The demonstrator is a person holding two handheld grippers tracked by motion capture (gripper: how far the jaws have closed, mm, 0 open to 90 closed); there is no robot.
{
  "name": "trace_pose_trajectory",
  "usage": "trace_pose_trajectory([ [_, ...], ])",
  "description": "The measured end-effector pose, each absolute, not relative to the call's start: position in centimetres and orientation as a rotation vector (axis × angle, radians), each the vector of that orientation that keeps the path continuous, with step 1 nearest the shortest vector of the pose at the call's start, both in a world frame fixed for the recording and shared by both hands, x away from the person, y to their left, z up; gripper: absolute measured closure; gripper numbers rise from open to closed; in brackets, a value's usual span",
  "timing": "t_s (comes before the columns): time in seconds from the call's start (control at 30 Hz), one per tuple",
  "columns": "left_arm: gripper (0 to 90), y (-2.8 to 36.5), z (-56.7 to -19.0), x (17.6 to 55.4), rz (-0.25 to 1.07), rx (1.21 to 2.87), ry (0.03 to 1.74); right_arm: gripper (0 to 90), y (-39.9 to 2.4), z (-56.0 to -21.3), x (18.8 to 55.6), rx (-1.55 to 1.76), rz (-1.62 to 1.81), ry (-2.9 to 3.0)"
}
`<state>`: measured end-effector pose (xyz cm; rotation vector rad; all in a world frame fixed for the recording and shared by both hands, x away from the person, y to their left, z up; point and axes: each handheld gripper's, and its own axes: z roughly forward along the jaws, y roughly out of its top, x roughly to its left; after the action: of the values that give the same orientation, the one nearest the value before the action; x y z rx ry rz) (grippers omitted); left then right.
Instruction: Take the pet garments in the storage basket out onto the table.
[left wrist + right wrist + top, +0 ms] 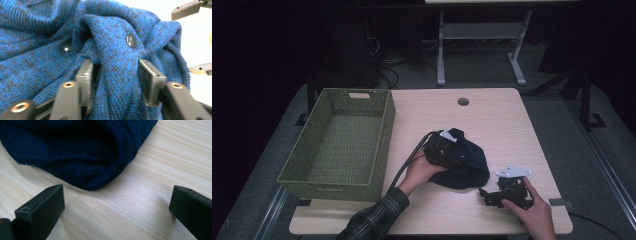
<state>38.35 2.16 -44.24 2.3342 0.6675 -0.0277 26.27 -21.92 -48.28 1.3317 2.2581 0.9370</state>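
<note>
On my feed, the blue garment (50,62) reads as coarse knitted wool with glossy dark snap buttons (131,40). The table (140,202) shows pale, smooth wood grain with a soft sheen. The basket (337,145) looks matt green woven. The left gripper (115,75) has matt black plastic jaws.

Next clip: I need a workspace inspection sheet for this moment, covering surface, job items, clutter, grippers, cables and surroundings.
Surface: light wooden table with a round cable hole near its far edge.
Job's things: dark blue knitted garment, bunched up mid-table, with buttons; green woven basket at the table's left side, nothing seen inside.
Clutter: nothing seen.
Grippers: left gripper on the garment, a fold of knit between its jaws, pads not clearly pressing; right gripper open, low over bare table just short of the garment's edge.
Cables: black cable trailing from the left gripper.
Surroundings: dark room, grey floor, a table frame behind.
</note>
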Motion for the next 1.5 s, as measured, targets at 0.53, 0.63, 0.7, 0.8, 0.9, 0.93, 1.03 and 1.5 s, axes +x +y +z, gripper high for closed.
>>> trace_pose_trajectory([
  [0.53,19.1,4.1,-41.2,37.8,0.064,2.275,0.640,0.0,-21.9,-48.3,26.3,1.332,0.935,2.258],
  [0.63,17.7,4.4,-41.1,37.6,0.071,2.263,0.663,0.0,-21.9,-48.3,26.3,1.332,0.936,2.259],
  [0.7,17.7,4.6,-41.0,37.6,0.080,2.278,0.660,0.0,-21.9,-48.3,26.3,1.333,0.936,2.259],
  [0.8,17.6,4.8,-41.0,37.4,0.093,2.276,0.663,0.0,-21.9,-48.3,26.2,1.340,0.937,2.259],
  [0.9,17.4,5.2,-40.8,37.0,0.103,2.270,0.672,0.0,-21.9,-48.3,26.2,1.338,0.935,2.260],
  [0.93,17.4,5.5,-40.7,36.7,0.108,2.264,0.677,0.0,-21.9,-48.3,26.2,1.336,0.935,2.261],
  [1.03,17.2,6.3,-40.6,36.2,0.129,2.267,0.676,0.0,-21.9,-48.3,26.2,1.338,0.935,2.260],
  [1.5,16.2,9.1,-41.4,33.2,0.186,2.249,0.744,0.0,-21.9,-48.3,26.2,1.335,0.935,2.261],
])
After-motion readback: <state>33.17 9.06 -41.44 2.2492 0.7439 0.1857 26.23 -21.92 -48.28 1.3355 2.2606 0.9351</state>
